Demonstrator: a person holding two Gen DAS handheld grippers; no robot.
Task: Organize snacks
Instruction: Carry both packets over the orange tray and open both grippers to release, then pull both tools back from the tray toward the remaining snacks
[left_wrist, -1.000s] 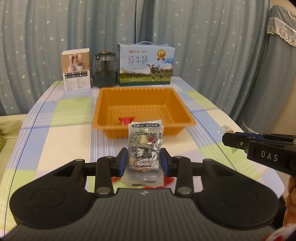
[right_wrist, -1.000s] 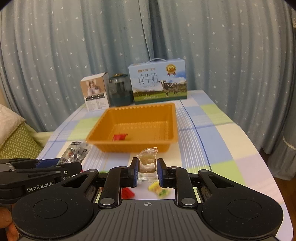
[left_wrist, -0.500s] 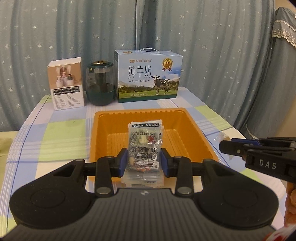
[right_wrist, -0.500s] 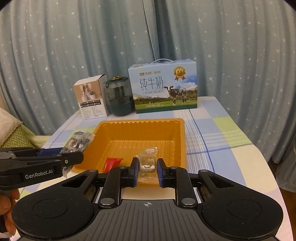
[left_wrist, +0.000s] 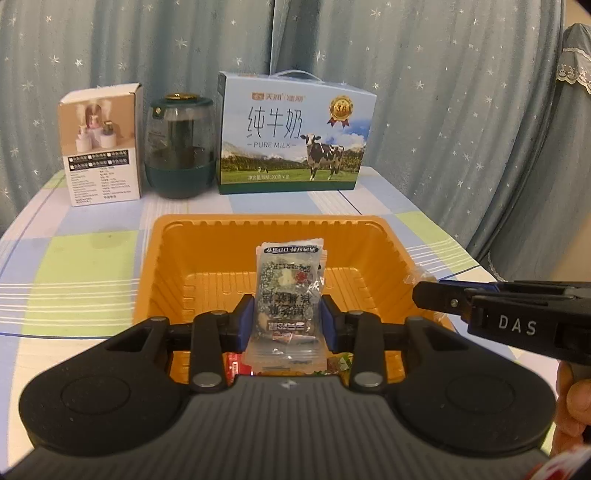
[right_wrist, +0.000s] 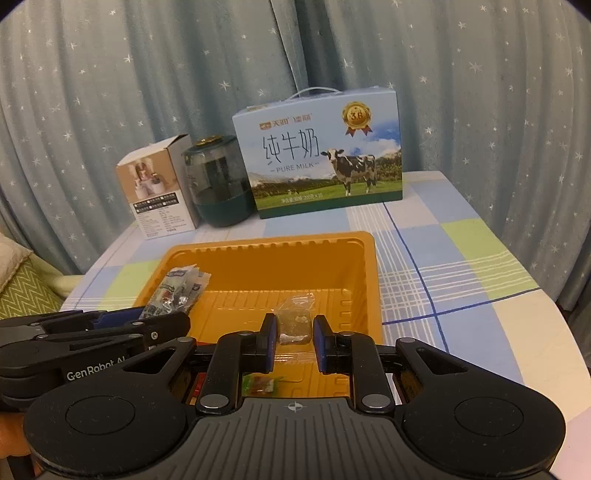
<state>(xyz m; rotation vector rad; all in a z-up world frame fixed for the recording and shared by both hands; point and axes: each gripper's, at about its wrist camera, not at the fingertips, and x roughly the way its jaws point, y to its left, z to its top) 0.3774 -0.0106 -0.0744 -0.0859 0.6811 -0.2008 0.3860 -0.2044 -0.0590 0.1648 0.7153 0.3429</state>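
We held the silver snack packet pinched in our left claw and the small clear candy in our right claw, both over the orange tray. Ahead, we judged it best to spread each claw low inside its walls.

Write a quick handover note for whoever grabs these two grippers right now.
Left gripper: shut on the silver snack packet, held above the orange tray.
Right gripper: shut on the small clear candy packet, also over the tray.
Done: a red wrapper and a green wrapper seem to lie at the tray's near end.
Left: release both packets into the tray.
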